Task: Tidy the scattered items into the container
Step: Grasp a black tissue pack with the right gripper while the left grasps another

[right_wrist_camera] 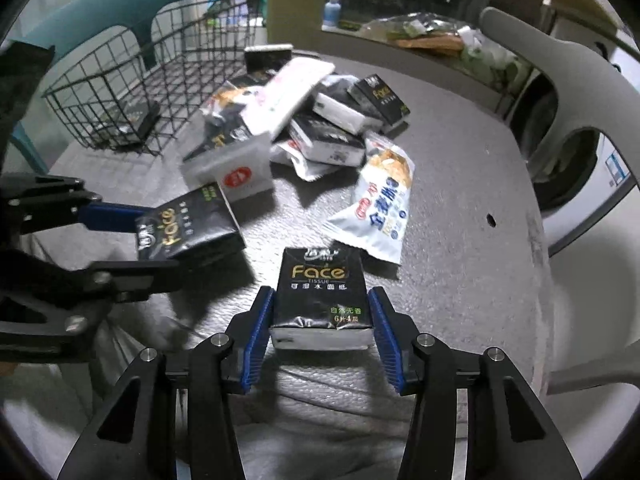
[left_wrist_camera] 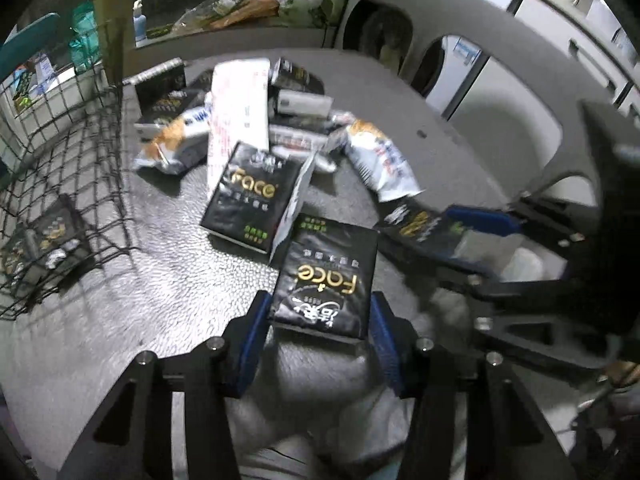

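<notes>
In the left wrist view, a black tissue pack [left_wrist_camera: 326, 280] is clamped between the pads of the left gripper [left_wrist_camera: 320, 320], clear of the table [left_wrist_camera: 160, 280]; it is best carried left and lowered into the wire basket [left_wrist_camera: 60, 160], not dropped.

In the right wrist view, a second tissue pack [right_wrist_camera: 322, 296] is gripped squarely by the right gripper [right_wrist_camera: 320, 316]. The pile [right_wrist_camera: 304, 120] should be skirted on the way to the basket.

The left wrist view looks steeply down along the left claw [left_wrist_camera: 320, 328] at lower centre, close over the surface [left_wrist_camera: 160, 280]; the wire basket [left_wrist_camera: 60, 200] sits at its left edge. The right wrist view does likewise behind the right claw [right_wrist_camera: 322, 328]; both share the pile of packs [right_wrist_camera: 304, 120], and each shows the other claw at its side.
</notes>
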The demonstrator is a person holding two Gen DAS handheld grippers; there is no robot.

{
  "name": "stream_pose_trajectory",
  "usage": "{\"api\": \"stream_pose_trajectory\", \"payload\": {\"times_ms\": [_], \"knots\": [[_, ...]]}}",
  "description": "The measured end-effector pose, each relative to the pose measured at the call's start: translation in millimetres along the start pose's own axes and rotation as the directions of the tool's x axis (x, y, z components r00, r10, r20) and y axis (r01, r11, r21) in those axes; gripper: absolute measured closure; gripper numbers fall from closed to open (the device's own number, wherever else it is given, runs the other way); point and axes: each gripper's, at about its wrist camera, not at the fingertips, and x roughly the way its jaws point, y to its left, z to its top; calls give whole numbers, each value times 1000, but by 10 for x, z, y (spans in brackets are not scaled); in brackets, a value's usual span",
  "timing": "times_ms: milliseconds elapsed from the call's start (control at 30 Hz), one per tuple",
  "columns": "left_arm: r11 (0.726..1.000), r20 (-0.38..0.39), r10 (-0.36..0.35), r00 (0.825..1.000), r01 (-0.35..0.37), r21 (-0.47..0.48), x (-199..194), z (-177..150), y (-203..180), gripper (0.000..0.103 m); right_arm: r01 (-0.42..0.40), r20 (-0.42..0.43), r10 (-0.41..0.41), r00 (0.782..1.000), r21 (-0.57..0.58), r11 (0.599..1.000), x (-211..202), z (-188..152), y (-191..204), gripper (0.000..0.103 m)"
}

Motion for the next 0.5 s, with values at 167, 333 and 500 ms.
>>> {"api": "stream_pose_trajectory", "payload": {"times_ms": [167,333,500], "knots": [[999,90,18,996,-16,-28,-484,59,-48,48,4,66,-3,998,-18,1000,-276,114,147,55],[997,136,63,989,-57,-48,-784,140,-6,48,-17,48,17,999,-6,1000,-280,139,176,56],[995,123,81,989,-74,-63,-798,131,88,48,-23,19,23,1000,6,1000,-144,15,89,56]]}}
